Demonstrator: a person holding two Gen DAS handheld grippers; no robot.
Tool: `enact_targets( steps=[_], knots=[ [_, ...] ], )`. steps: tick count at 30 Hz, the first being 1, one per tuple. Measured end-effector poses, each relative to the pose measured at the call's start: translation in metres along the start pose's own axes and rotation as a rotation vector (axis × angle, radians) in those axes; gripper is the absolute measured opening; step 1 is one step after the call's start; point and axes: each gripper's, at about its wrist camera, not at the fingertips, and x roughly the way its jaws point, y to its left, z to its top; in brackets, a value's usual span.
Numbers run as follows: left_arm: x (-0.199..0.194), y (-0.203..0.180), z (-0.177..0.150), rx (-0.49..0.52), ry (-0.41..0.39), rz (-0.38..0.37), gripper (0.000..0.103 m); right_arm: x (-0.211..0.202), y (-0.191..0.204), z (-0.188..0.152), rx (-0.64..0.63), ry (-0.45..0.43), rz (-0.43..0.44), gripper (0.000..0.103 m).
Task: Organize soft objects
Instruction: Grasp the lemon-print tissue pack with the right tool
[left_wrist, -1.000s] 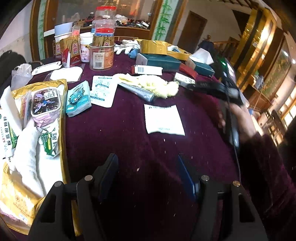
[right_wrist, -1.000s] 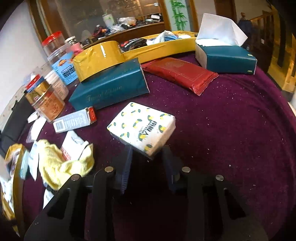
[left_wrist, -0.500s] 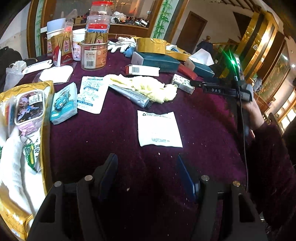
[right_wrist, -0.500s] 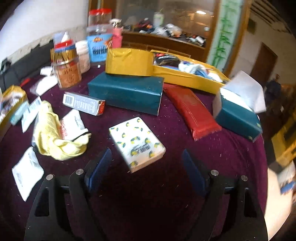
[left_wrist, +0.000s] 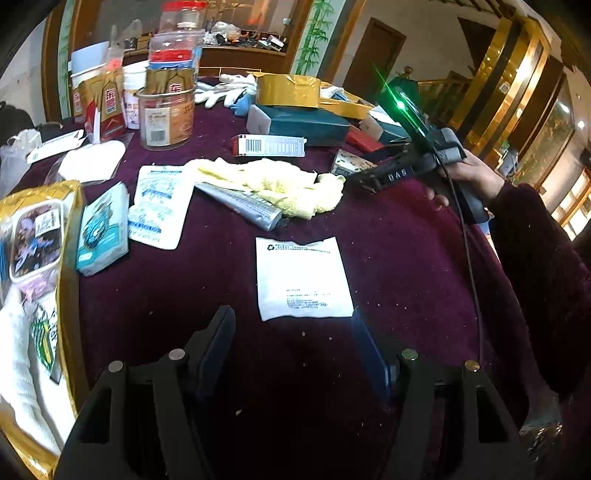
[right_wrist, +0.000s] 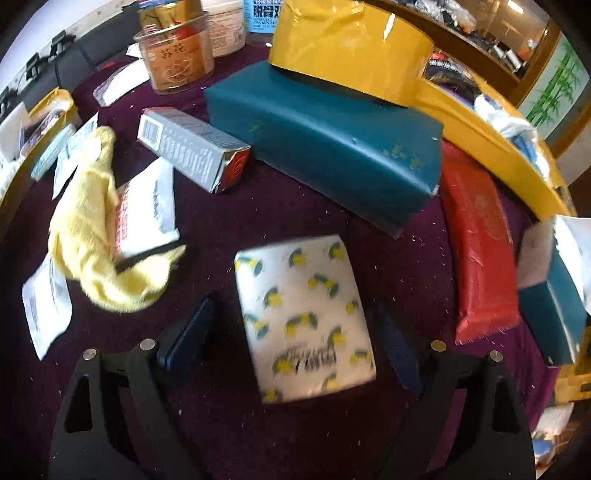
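A white tissue pack with yellow lemon prints (right_wrist: 304, 317) lies on the purple tablecloth between the open fingers of my right gripper (right_wrist: 295, 332); the fingers stand apart from its sides. A yellow cloth (right_wrist: 92, 229) lies to its left; it also shows in the left wrist view (left_wrist: 273, 184). My left gripper (left_wrist: 295, 347) is open and empty above the cloth, just short of a flat white sachet (left_wrist: 301, 278). The right gripper body (left_wrist: 399, 170) shows in the left wrist view, held by a hand.
A teal tissue box (right_wrist: 325, 140), a red pack (right_wrist: 480, 251), a yellow tray (right_wrist: 480, 122) and a grey carton (right_wrist: 192, 147) lie behind the lemon pack. A gold tray (left_wrist: 70, 295) with packs sits left. Jars (left_wrist: 166, 110), a tube (left_wrist: 240, 203) and sachets crowd the table.
My right gripper opened and let go of the lemon tissue pack, drew back, then came down close with its fingers on both sides of the pack. My left gripper stayed open.
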Motion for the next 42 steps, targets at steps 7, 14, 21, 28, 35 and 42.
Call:
enact_targets(
  steps=[7, 14, 21, 28, 35, 42],
  knots=[
    [0.014, 0.003, 0.004, -0.035, 0.017, 0.047, 0.066, -0.002, 0.002, -0.024, 0.148, -0.065, -0.034, 0.080],
    [0.006, -0.004, -0.003, -0.051, 0.017, 0.066, 0.066, -0.011, 0.010, -0.041, 0.371, -0.127, -0.160, 0.051],
    [-0.015, -0.015, -0.008, -0.011, -0.014, 0.111, 0.066, -0.021, 0.023, -0.076, 0.516, -0.245, -0.160, 0.049],
    [0.004, -0.025, 0.008, 0.022, 0.009, 0.161, 0.066, -0.063, 0.036, -0.108, 0.661, -0.385, -0.121, 0.049],
    [0.046, -0.048, 0.015, 0.096, 0.072, 0.244, 0.066, -0.081, 0.017, -0.128, 0.716, -0.474, -0.124, 0.049],
    [0.062, -0.072, 0.014, 0.171, 0.059, 0.334, 0.066, -0.081, 0.011, -0.123, 0.717, -0.495, -0.086, 0.050]
  ],
)
